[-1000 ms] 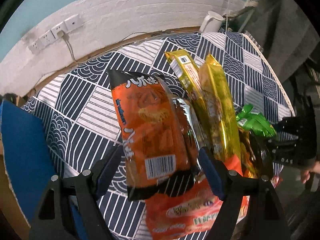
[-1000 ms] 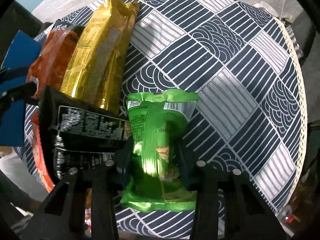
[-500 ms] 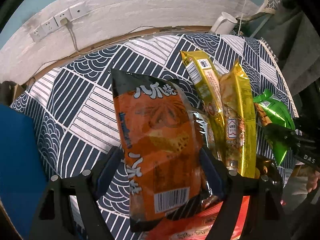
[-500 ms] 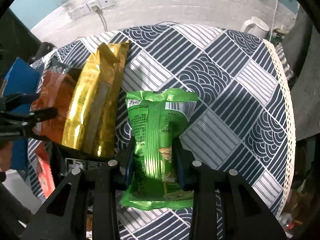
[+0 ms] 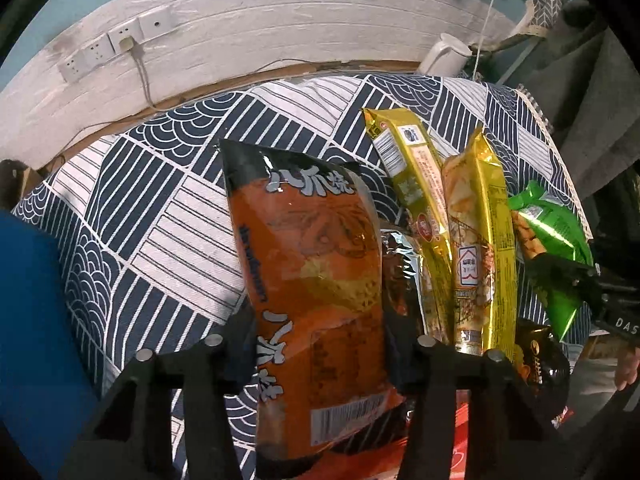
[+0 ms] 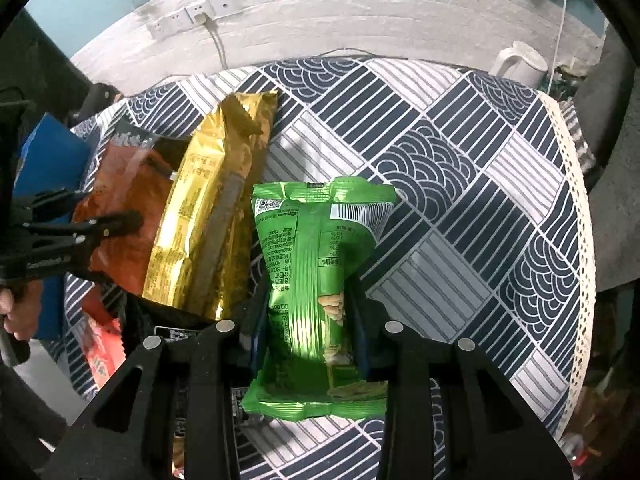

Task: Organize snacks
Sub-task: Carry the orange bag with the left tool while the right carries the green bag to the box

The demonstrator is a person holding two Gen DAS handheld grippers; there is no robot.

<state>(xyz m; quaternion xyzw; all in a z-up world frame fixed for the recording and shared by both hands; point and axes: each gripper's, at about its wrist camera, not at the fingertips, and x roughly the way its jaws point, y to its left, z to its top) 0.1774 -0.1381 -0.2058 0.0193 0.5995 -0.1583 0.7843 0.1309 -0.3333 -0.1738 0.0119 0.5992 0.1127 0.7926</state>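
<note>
Both tongs are clenched: the left gripper (image 5: 320,344) on an orange snack bag (image 5: 316,280), the right gripper (image 6: 308,320) on a green peanut bag (image 6: 320,280), both held above the patterned tablecloth (image 6: 460,184) toward its near edge. Either bag could be let slip, being slick film pinched low, or the two gold packets (image 5: 476,240) between them could be knocked askew. One orange, one green and two gold bags are counted; other packets beneath are partly hidden.

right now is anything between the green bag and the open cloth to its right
Nothing visible. The green bag is clamped in the right gripper; the cloth to its right is bare. The gold bags lie on its left.
</note>
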